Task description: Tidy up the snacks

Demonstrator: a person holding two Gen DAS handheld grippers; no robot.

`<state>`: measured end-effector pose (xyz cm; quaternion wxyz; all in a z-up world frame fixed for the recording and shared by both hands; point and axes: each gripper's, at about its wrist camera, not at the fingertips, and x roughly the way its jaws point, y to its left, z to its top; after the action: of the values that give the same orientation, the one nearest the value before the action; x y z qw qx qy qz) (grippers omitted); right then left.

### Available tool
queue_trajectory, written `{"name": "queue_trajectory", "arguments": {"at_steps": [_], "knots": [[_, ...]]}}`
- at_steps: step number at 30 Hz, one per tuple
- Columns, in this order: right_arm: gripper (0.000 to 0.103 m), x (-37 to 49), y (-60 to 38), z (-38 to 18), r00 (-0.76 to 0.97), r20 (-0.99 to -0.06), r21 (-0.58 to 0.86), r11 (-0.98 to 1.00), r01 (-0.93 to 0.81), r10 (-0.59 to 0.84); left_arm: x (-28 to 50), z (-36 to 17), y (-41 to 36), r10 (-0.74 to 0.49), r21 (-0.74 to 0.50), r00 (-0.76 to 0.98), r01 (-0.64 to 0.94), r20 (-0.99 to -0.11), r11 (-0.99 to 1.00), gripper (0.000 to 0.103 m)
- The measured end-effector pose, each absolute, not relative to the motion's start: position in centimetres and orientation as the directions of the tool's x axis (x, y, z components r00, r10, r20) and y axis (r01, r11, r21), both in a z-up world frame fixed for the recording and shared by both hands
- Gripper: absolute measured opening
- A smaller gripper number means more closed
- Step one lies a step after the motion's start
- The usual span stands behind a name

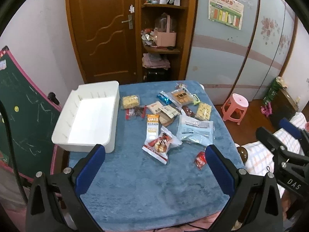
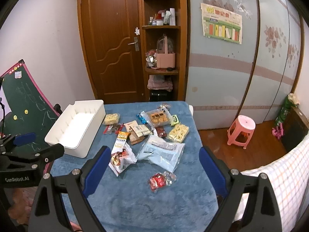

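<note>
Snacks [image 1: 170, 114] lie scattered across the middle and far part of a blue plush-covered table [image 1: 135, 183], ahead of both tongs and touched by neither. We hold the left gripper [image 1: 155, 160] low over the table's near edge, jaws wide, nothing between them; a red-and-white pastry packet [image 1: 161, 145] lies just beyond its fingertips, and a small red candy wrapper [image 1: 200, 159] sits just inside its right finger. The right gripper [image 2: 154, 164] is likewise spread wide and empty, with the same red wrapper [image 2: 160, 180] framed between its fingers. A pale blue flat pouch [image 1: 195, 130] lies mid-table. Further out sit two clear packs of yellow crackers [image 1: 131, 101], [image 1: 203, 111]. An empty white bin [image 1: 87, 116] stands at the table's left edge, beside the pile.

Legible writing: "OATS" on an orange-and-white bar [image 1: 152, 126]; "DAS" on the right tool's body in the left wrist view; "GenRobot.AI" on the left tool's body in the right wrist view. Other print is too small to read.
</note>
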<state>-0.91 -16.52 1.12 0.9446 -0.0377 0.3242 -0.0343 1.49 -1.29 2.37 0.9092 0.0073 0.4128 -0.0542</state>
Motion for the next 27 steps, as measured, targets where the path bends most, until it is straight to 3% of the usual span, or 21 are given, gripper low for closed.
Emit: {"name": "queue_trajectory", "arguments": {"at_steps": [10,16,27], "knots": [[0.094,-0.4,-17.4,3.4,0.830,-0.541,-0.151,0.987,0.060,-0.133,2.6,3.7,0.2,-0.133,-0.083,0.696,0.106,-0.705,0.991,0.103],[0.094,0.4,-18.2,3.7,0.832,-0.533,-0.171,0.982,0.077,-0.157,3.3,3.5,-0.7,-0.052,0.030,0.738,0.097,-0.673,0.995,0.103],[0.094,3.0,-20.7,-0.7,0.749,-0.648,-0.101,0.990,0.098,-0.140,6.3,-0.1,-1.9,-0.130,0.004,0.713,0.183,-0.689,0.983,0.103]]}}
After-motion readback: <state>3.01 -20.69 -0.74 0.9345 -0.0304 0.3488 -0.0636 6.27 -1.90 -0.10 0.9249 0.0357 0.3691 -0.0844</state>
